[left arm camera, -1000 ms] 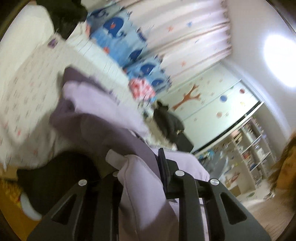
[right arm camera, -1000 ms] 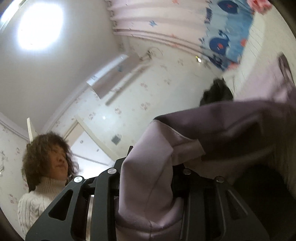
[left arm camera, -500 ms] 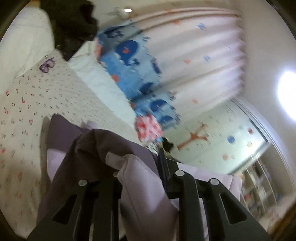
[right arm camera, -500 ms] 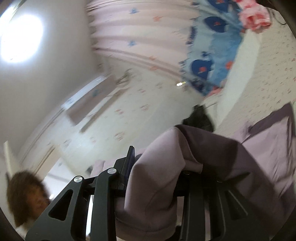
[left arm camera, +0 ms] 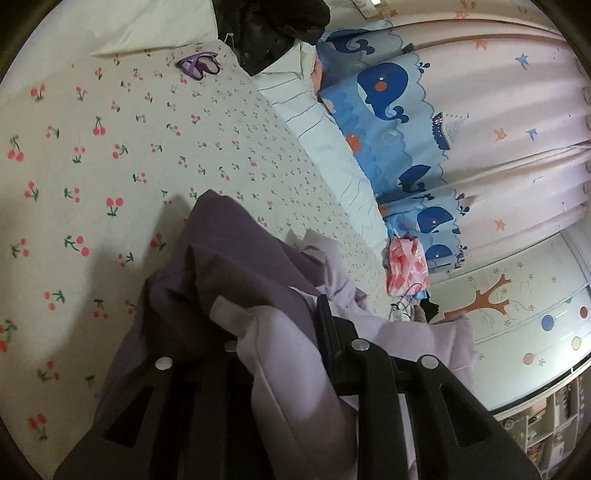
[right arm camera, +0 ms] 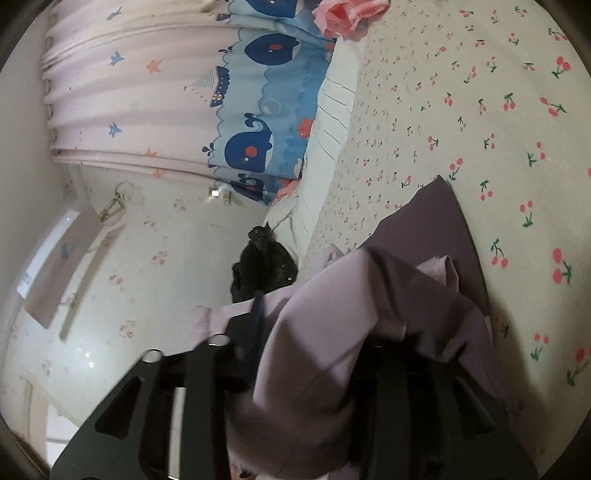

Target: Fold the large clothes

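A large two-tone garment, dark purple and lilac (left arm camera: 236, 251), hangs bunched from both grippers over a cherry-print bed sheet (left arm camera: 110, 147). In the left wrist view my left gripper (left arm camera: 273, 325) has a lilac fold between its fingers; its jaws are opening slightly, the pads still on the cloth. In the right wrist view my right gripper (right arm camera: 317, 325) also has the garment (right arm camera: 436, 229) between its jaws, which are opening. Cloth drapes over and hides its right finger. The garment's far corner rests low on the sheet (right arm camera: 480, 92).
A black garment (left arm camera: 269, 29) and a small purple item (left arm camera: 199, 66) lie at the head of the bed. A white striped quilt (left arm camera: 325, 140) runs along the far edge below the whale curtain (left arm camera: 388, 92). A pink bag (left arm camera: 406, 266) sits at the bed's end.
Both grippers have swung down and across to the bed with the garment. The views turned from ceiling and room to the sheet. The person has left the right wrist view.
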Available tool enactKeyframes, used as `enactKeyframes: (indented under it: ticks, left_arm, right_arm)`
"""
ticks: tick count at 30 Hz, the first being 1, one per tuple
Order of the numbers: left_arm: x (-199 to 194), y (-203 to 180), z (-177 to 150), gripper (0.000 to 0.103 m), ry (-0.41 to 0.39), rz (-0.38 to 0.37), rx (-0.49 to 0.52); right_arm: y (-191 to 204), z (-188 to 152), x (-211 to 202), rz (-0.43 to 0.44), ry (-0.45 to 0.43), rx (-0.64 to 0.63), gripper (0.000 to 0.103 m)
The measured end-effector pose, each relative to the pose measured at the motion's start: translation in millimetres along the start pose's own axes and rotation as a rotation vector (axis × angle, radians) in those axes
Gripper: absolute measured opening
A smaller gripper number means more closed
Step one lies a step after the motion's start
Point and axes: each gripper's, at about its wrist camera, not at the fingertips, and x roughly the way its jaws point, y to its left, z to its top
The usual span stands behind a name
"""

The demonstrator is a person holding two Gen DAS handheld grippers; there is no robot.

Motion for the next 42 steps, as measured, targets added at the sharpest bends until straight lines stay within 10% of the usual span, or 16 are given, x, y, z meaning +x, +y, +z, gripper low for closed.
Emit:
enactKeyframes:
  ticks: [5,12,16,19,23,29,35,38,42]
  left_arm:
    - [-38,-34,4,0.039,-0.026,-0.055,0.038]
    - [-67,-39,4,0.056,-0.080,-0.141,-0.167]
    - [-47,-33,12,0.093,-0.085,-0.100,-0.290]
    - [-10,-60,33,0.093,0.053,0.143,-0.075]
    - [-37,-66,35,0.094,-0.066,-0.121,-0.098]
    - [-44,-157,-30,0.096,-0.318,0.212,0.583]
    - [55,-184,-62,0.096,-0.179,0.359,0.896]
    - [109,-153,-49,0.096,-0.105,0.504,0.895]
    - [139,-107,-19,0.096,-0.039,0.496,0.682]
  right_arm:
    - [21,-3,-41,0.027,-0.060,0.005,0.093]
    - [104,-30,-56,-0.204,-0.019,-0.353,0.096]
    - [134,-53,-16,-0.308,0.044,-0.510,0.096]
    - [137,-67,25,-0.367,0.088,-0.544,0.096]
    - [132,-87,67,-0.455,0.134,-0.637,0.096]
    - [121,-97,125,-0.610,0.163,-0.754,0.096]
    - [111,-90,178,-0.771,0.175,-0.877,0.096]
    - [78,-79,206,-0.863,0.234,-0.882,0.096]
    - [51,-58,232,-0.825,0.234,-0.810,0.096]
